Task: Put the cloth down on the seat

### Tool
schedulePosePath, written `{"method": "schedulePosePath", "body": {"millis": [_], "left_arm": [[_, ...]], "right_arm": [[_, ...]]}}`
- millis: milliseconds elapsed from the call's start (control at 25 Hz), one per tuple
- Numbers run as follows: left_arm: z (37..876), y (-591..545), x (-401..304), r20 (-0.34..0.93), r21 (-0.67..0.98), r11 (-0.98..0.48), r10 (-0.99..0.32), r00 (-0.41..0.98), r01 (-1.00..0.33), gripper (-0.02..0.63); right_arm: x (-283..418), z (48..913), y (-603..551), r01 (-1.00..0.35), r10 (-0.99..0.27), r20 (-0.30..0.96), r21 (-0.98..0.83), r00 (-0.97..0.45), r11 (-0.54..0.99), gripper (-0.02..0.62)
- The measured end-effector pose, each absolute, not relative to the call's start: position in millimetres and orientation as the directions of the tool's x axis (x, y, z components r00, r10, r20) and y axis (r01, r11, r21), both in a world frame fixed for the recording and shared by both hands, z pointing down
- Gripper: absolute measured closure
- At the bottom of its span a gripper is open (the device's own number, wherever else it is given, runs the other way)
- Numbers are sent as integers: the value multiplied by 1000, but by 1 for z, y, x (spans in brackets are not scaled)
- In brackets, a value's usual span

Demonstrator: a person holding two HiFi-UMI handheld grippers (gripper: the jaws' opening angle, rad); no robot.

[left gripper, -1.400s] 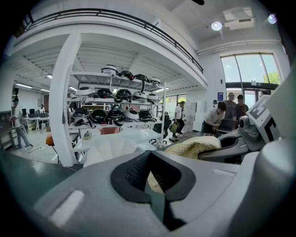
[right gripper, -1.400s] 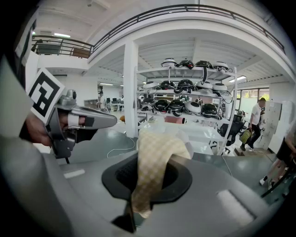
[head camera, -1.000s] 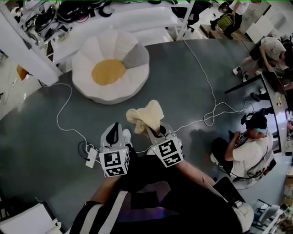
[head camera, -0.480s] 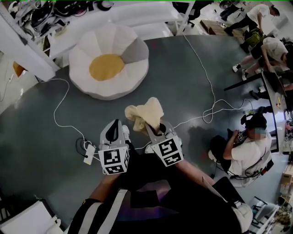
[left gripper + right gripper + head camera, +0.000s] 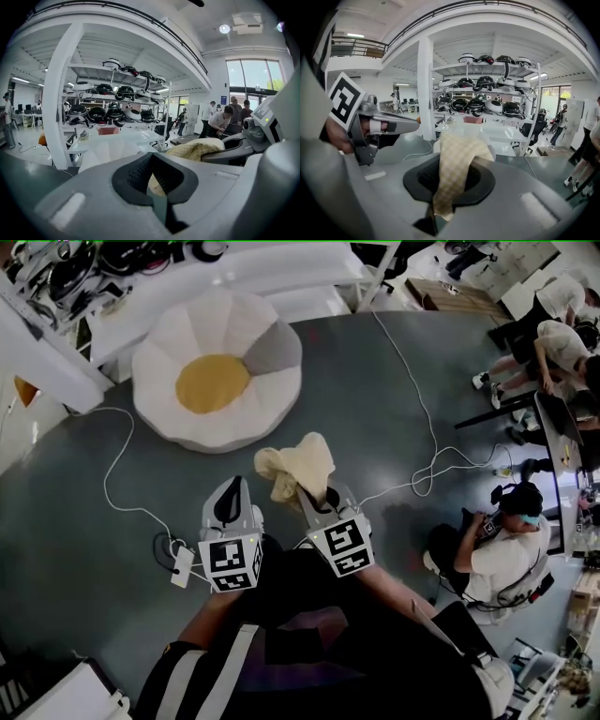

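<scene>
Grey floor [image 5: 375, 399], open workshop hall.

Seat [image 5: 164, 343]: round white floor cushion with petal-like panels, one panel grey, yellow centre. It lies ahead and to the left of both grippers, well apart from them.

A white cable [image 5: 111, 486] loops over the floor left of the line from grippers to seat and ends at a small white plug block [image 5: 183, 565] near the left marker cube [image 5: 232, 563]. A second cable [image 5: 424, 418] runs down the right side and curls near a seated person [image 5: 497, 554], who is well clear of the grippers. More people [image 5: 562, 329] are at a dark desk [image 5: 553, 442], top right. In the gripper views a white pillar [image 5: 424, 89] and a rack of helmets [image 5: 487, 101] stand beyond the seat.

Cloth [image 5: 298, 468]: pale yellow, checked weave, bunched. It is held off the floor, not yet on the seat. It stands up out of the right gripper [image 5: 316, 495], whose jaws pinch its lower end; a short tail shows below the pads.

Left gripper [image 5: 231, 487]: just beside the right one and roughly parallel to it, jaws pressed together on nothing. The cloth shows beyond them, to the right.

Both grippers are held out low in front of the body, pointing ahead and a little down, marker cubes nearest the person. A hand [image 5: 335, 136] wraps the left gripper's handle.
</scene>
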State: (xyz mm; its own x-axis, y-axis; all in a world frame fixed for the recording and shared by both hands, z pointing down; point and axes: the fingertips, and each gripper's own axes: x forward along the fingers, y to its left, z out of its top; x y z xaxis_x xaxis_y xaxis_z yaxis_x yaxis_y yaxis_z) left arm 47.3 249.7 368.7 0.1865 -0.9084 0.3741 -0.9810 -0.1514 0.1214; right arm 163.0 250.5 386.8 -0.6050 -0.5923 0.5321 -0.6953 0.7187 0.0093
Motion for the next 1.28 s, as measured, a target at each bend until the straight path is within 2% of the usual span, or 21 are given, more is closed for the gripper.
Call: {"method": "schedulePosePath", "body": {"millis": [680, 1280], "left_arm": [[338, 150, -37, 341, 94, -232, -906, 251, -968, 604], [352, 103, -81, 352, 92, -147, -920, 170, -985, 604]], "right_arm": [[79, 358, 164, -749, -656, 498, 22, -567, 663, 552], [35, 371, 104, -685, -603, 489, 15, -630, 728, 552]]}}
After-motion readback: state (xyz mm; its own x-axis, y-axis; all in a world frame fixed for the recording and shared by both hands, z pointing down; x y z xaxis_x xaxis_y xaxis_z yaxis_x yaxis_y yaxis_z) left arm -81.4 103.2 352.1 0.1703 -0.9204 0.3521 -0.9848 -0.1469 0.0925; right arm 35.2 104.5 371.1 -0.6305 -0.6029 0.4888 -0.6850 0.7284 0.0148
